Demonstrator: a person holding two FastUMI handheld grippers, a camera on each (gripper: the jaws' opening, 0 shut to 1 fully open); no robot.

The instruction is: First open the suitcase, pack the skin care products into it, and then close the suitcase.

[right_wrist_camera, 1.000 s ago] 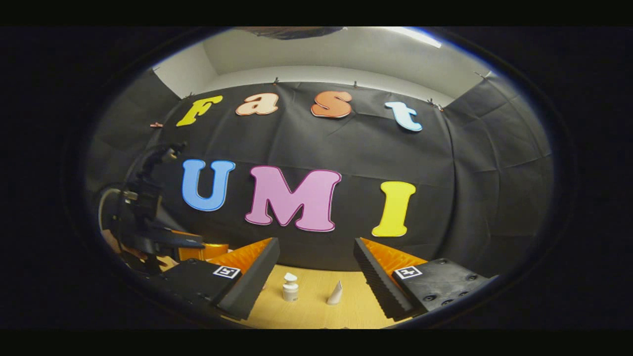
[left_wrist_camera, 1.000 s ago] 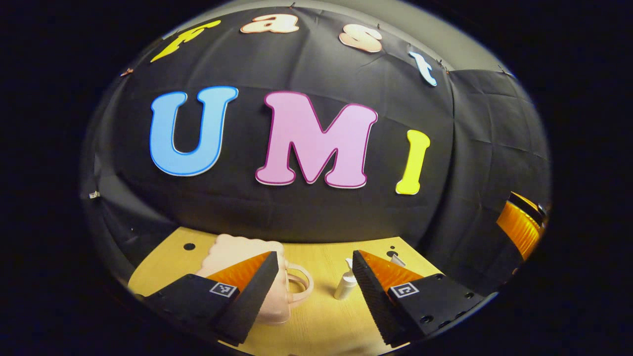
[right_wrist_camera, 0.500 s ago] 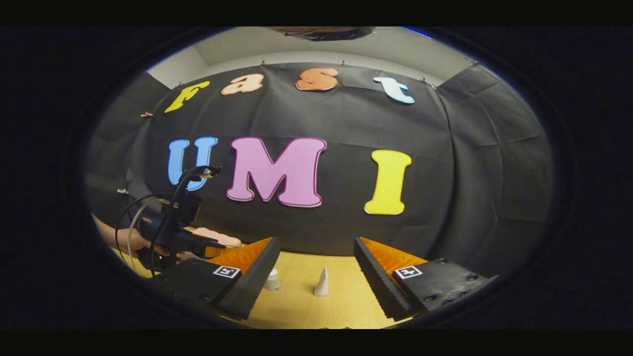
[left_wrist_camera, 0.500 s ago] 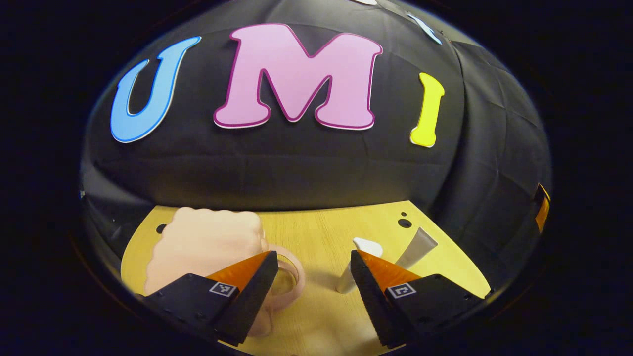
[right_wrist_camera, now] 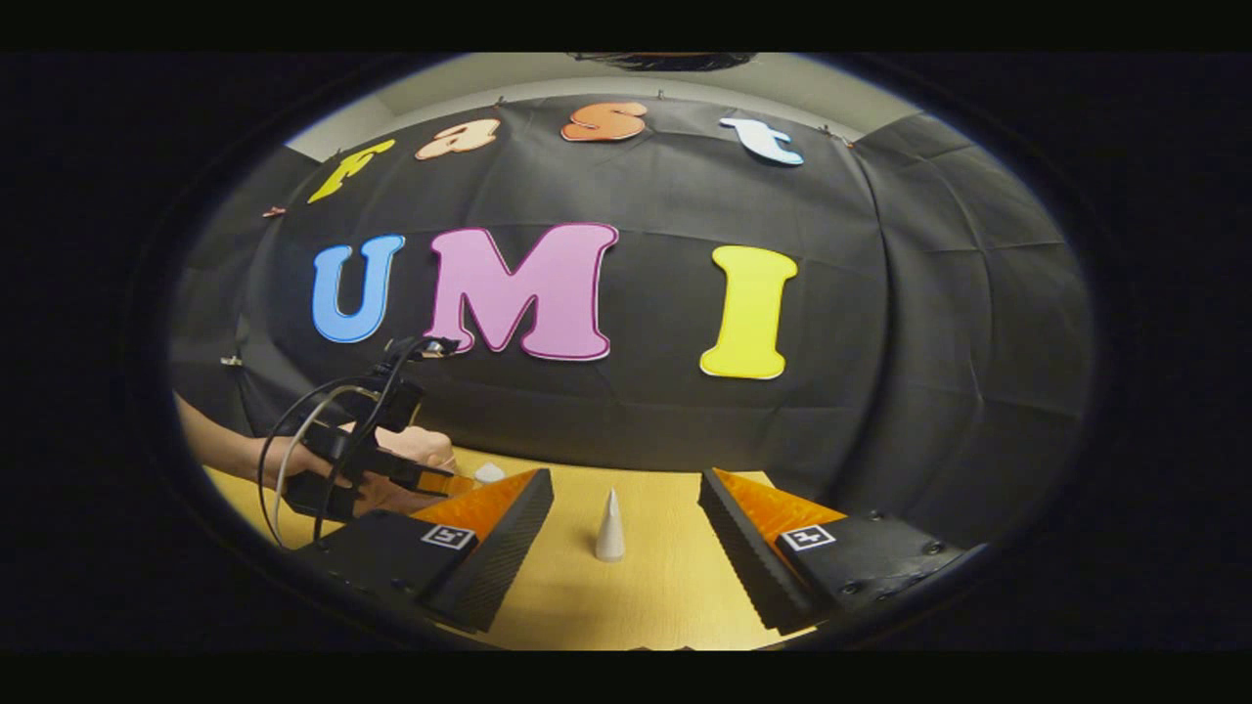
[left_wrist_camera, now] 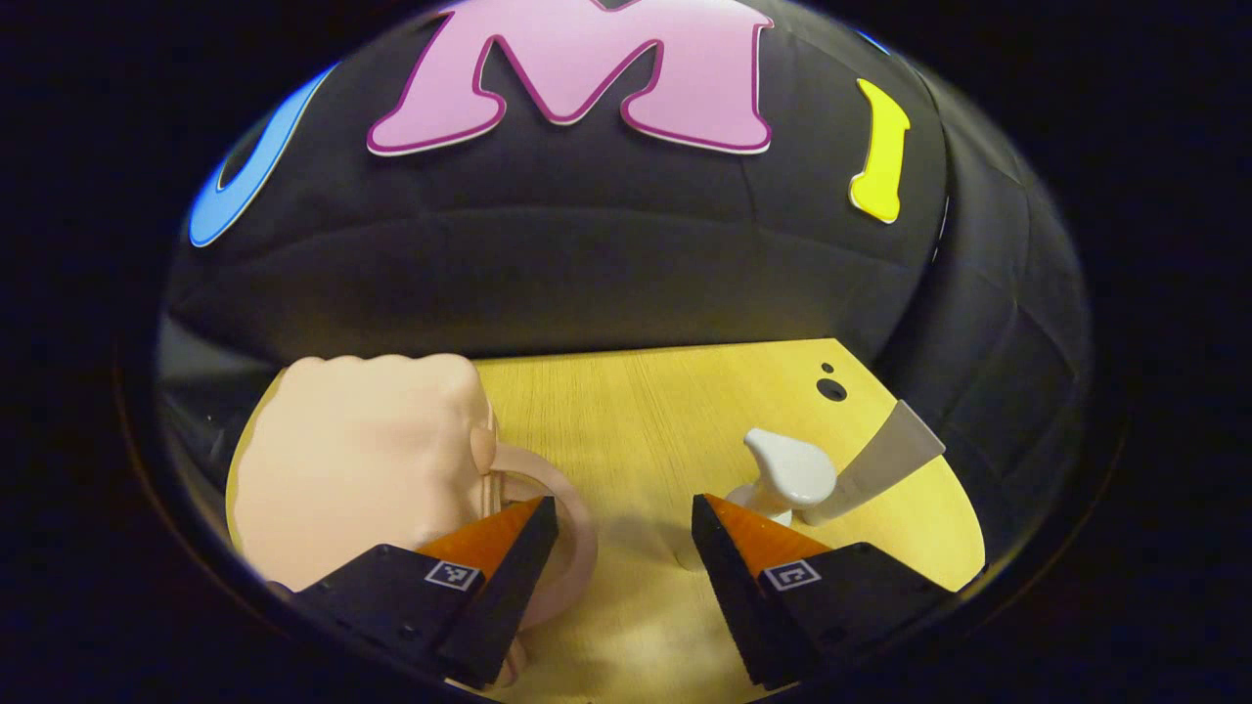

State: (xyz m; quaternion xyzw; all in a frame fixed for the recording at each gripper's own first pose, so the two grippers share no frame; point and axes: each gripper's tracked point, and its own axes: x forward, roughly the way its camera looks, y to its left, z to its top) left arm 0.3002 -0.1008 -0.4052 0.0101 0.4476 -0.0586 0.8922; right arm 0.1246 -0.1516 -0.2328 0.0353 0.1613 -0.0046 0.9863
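The pink suitcase (left_wrist_camera: 362, 460) lies closed on the wooden table (left_wrist_camera: 636, 411), its handle (left_wrist_camera: 562, 528) just behind the left gripper's (left_wrist_camera: 624, 533) left finger. A pump bottle (left_wrist_camera: 782, 474) stands by its other finger. Both the left and right gripper (right_wrist_camera: 626, 523) gape, holding nothing; a tube (right_wrist_camera: 609, 526) stands between the right's fingers, farther off.

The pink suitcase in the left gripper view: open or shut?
Shut. The suitcase lies flat on the table; no gap or interior shows.
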